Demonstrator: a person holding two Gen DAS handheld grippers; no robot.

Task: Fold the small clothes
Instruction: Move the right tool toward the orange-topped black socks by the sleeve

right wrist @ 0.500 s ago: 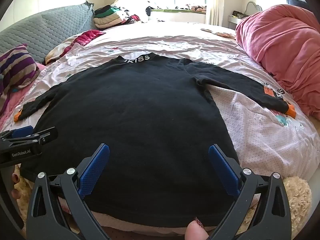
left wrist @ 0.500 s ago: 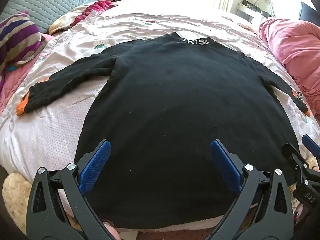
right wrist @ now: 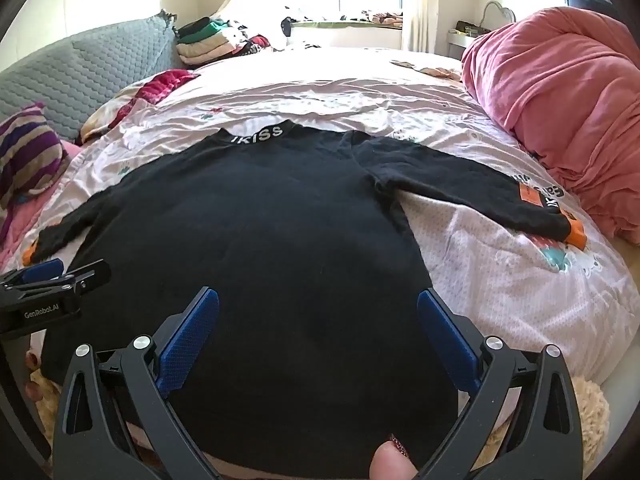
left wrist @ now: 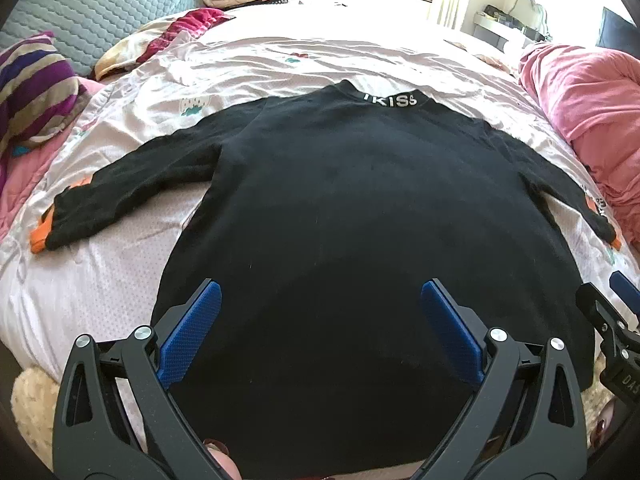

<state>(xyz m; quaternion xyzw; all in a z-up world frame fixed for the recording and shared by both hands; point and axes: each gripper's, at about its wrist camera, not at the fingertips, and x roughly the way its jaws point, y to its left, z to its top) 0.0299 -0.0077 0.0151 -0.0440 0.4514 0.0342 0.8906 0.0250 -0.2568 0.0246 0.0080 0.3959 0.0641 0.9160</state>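
A black long-sleeved top [left wrist: 340, 208] lies flat on the bed, collar far, both sleeves spread out, orange cuffs at the ends. It also shows in the right wrist view [right wrist: 248, 232]. My left gripper [left wrist: 318, 320] is open and empty above the hem on the left side. My right gripper [right wrist: 318, 324] is open and empty above the hem on the right side. The right gripper shows at the left view's right edge [left wrist: 612, 320]. The left gripper shows at the right view's left edge [right wrist: 48, 284].
The top lies on a pale pink bedsheet [left wrist: 100, 280]. A pink duvet [right wrist: 560, 100] is heaped on the right. A striped pillow [left wrist: 36, 88] and grey headboard [left wrist: 100, 4] are on the left. Folded clothes [right wrist: 208, 40] are stacked far back.
Both grippers have drawn back and risen slightly from the top. Both stay open. The top has not moved.
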